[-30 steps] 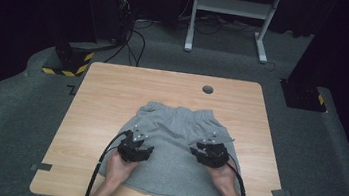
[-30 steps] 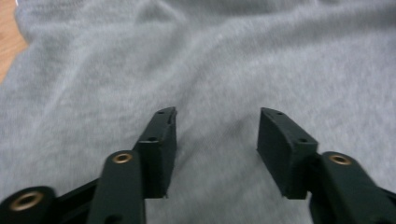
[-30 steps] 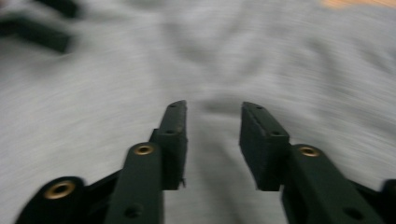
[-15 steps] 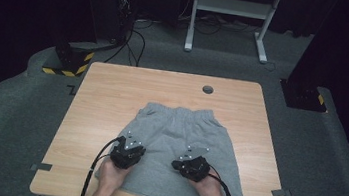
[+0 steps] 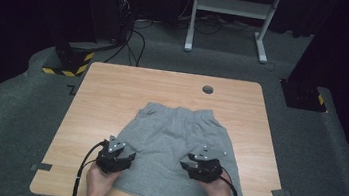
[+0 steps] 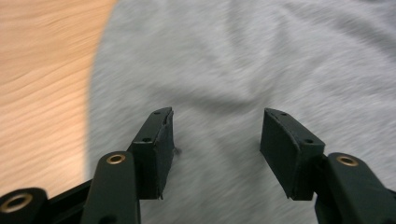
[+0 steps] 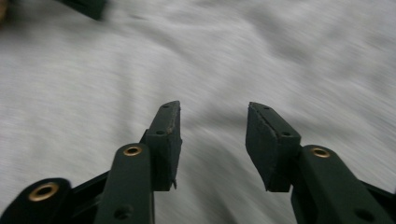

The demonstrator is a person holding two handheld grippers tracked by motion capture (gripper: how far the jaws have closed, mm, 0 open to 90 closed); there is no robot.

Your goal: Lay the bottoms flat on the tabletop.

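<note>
the grey shorts (image 5: 178, 154) are lying flat at lower centre of the high view on the table (image 5: 113, 90). the left gripper (image 5: 116, 157) and right gripper (image 5: 203, 166), jaws just opening with nothing pinched, are hovering over the leg hems; next is likely gripping the hems for a fold.

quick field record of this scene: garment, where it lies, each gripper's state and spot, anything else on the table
garment: grey shorts, spread flat, waistband toward the far edge
surface: wooden table
left gripper: over the near left part of the shorts; jaws have just been opening, now apart with no fabric pinched between them
right gripper: over the near right part of the shorts; jaws have just been opening, now apart with nothing pinched
other: small round dark fitting near the table's far edge
</note>
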